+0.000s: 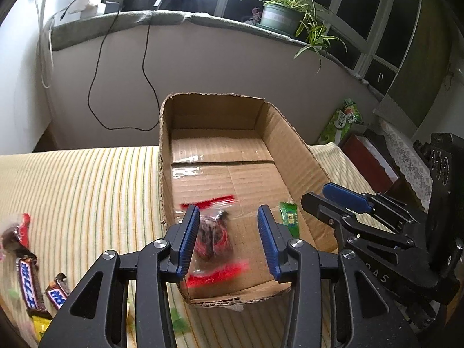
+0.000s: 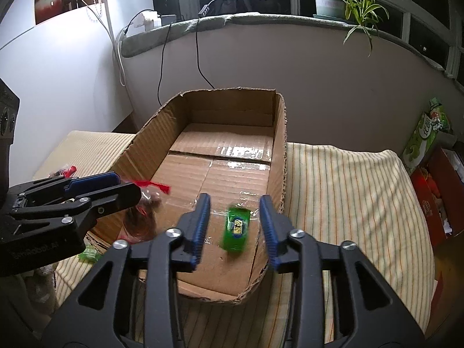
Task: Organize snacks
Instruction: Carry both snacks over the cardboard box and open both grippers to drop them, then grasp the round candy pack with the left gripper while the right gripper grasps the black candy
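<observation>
1. A cardboard box (image 1: 290, 145) is sitting open on a bed covered with a striped sheet (image 1: 87, 191). Its walls are low and torn, so a snack landing near an edge could be bouncing or sliding out.
2. The left tongs (image 1: 229, 240) are hovering over the box's near end, pads apart. A clear packet with red seals (image 1: 214, 240) is lying blurred between them, apparently dropping free; it seems to be brushing the left pad and might be catching there.
3. The right tongs (image 2: 235, 229) are also standing apart and gripping nothing. A green candy (image 2: 236, 229) is blurred between them, over the box floor close to the right wall.
4. Chocolate bars (image 1: 29, 278) are lying on the sheet left of the box, not yet sorted; a careless sweep could be knocking them off the bed.
</observation>
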Tool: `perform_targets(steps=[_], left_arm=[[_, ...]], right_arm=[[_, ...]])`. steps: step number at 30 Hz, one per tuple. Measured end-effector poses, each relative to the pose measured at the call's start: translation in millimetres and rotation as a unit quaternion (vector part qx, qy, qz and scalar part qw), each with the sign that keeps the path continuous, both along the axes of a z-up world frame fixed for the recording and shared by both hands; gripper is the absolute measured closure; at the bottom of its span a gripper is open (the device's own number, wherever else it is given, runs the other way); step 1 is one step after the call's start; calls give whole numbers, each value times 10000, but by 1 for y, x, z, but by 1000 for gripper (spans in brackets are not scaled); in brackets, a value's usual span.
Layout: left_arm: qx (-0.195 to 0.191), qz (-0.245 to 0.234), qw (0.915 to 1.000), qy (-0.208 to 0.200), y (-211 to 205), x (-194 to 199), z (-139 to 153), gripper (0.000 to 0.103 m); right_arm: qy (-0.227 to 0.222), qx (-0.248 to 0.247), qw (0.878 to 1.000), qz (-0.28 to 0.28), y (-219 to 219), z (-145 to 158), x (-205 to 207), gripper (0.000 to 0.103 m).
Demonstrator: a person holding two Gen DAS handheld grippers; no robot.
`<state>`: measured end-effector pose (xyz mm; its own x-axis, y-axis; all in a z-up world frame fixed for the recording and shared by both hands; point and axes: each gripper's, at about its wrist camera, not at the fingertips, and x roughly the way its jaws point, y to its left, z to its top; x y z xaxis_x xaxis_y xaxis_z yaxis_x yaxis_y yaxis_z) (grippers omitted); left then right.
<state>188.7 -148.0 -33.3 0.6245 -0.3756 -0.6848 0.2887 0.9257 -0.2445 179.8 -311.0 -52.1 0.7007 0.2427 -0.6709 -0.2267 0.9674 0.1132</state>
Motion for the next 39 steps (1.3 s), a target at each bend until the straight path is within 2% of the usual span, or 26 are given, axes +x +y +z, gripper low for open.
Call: perform_targets(steps=[10,20,30,39], left_arm=[[-81,84,9998,-164,11,-14,15,63],[-175,283,9986,-411,40,-46,36,63],[-187,763,9953,-562,100,-88,47,63],[-157,1403,9887,-513,164,-128,41,63]], right_arm=[[-100,-13,9999,-38,2,12,-16,63],[-220,6,9997,106,17,29,-45,63],[-266,60,9980,579,48,36,-75,63],[-133,68,9923,1230,92,30,-96,63]])
